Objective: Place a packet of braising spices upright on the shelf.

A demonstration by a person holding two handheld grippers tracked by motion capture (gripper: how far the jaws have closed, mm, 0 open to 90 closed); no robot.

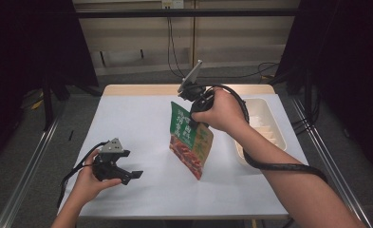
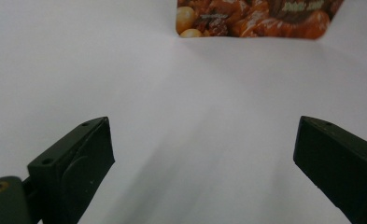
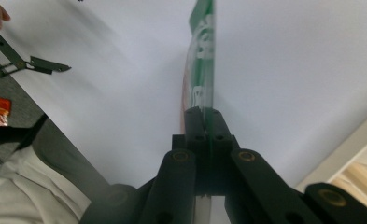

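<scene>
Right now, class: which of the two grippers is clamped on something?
The right gripper, jaws shut on the green snack pouch; the left gripper is open.

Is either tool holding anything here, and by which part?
The right tool is shut on the snack pouch, pinching its green top edge so it hangs above the table. The left tool is open and holds nothing.

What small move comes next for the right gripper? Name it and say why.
Probably swing the food pouch sideways over the white tray before letting go. The right gripper is shut on the pouch's top edge, the pouch hangs above the table, and the left gripper waits open, apart from it.
</scene>
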